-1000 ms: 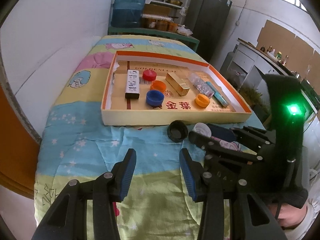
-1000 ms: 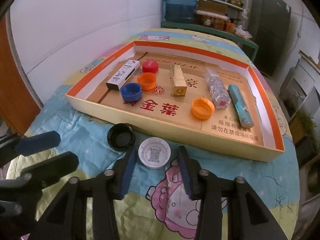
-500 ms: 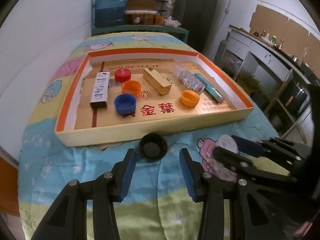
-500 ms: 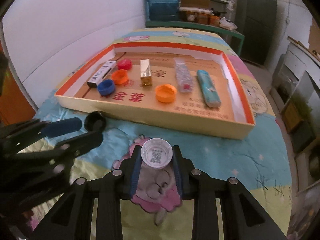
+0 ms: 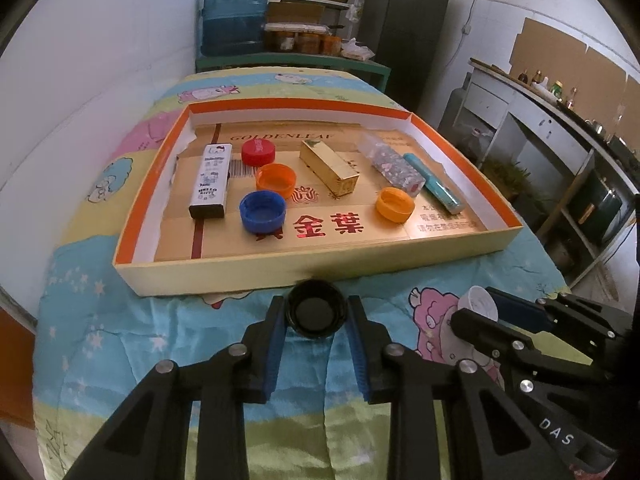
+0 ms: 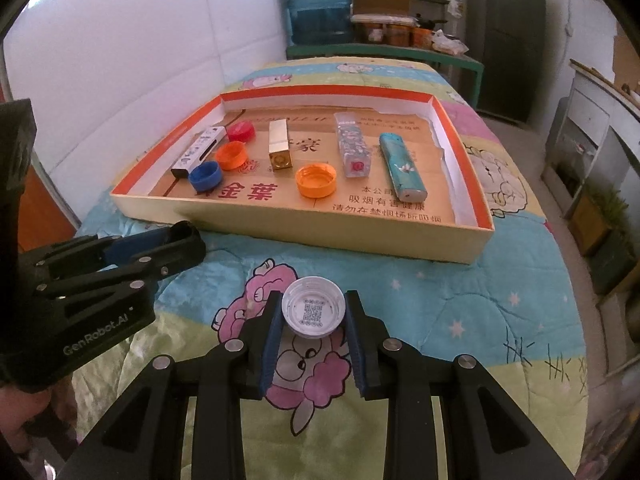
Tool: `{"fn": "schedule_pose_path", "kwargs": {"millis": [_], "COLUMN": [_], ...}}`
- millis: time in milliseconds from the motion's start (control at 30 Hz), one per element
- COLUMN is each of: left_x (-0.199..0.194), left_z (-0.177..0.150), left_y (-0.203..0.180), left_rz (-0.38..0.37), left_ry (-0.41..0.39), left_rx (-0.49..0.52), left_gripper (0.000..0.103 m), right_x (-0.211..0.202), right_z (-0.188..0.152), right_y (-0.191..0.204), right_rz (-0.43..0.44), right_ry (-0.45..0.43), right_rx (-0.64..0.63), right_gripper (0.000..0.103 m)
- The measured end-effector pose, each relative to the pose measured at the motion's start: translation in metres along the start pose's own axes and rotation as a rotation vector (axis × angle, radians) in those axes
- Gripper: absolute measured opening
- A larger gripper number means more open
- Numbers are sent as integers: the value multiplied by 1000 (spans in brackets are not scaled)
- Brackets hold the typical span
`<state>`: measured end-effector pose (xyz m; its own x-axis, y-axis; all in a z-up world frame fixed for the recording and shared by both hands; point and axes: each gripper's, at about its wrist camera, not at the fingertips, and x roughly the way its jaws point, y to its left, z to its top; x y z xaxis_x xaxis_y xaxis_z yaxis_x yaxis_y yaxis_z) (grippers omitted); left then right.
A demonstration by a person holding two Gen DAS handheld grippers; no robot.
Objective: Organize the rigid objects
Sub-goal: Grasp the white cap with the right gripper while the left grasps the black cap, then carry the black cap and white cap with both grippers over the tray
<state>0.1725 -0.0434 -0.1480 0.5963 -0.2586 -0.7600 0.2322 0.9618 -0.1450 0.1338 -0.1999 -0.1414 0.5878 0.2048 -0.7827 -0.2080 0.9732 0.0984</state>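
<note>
The left gripper (image 5: 316, 316) pointed forward and slightly down, its blue-padded fingers (image 5: 275, 344) closed on a black cap (image 5: 316, 314). The right gripper (image 6: 313, 314), just beside it on the right and angled the same way, pinched a white cap (image 6: 313, 312) between its pads (image 6: 354, 344).

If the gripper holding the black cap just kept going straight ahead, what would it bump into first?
Most likely the near wall of the cardboard tray. The left gripper, shut on the black cap, points straight at that wall, which looks just ahead. How high it is held is unclear, so it might instead pass over the rim.
</note>
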Motion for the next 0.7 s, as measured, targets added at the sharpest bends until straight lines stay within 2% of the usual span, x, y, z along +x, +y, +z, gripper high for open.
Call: {"fn": "schedule_pose_path", "kwargs": {"millis": [333, 533, 700], "left_x": [-23, -47, -65], "left_z": [-2, 11, 28], "left_y": [6, 7, 8], "left_rz": [14, 37, 58], "left_ry": [-26, -81, -122], "left_rx": [-29, -44, -45], "left_gripper": [30, 30, 30], "right_x": [-18, -32, -39], "right_z": [5, 20, 38], "right_y": [9, 16, 17], "right_rz": [-7, -13, 13], "right_ry": [-33, -69, -85], "right_rx": [-21, -48, -46], "right_gripper": [30, 30, 30]}}
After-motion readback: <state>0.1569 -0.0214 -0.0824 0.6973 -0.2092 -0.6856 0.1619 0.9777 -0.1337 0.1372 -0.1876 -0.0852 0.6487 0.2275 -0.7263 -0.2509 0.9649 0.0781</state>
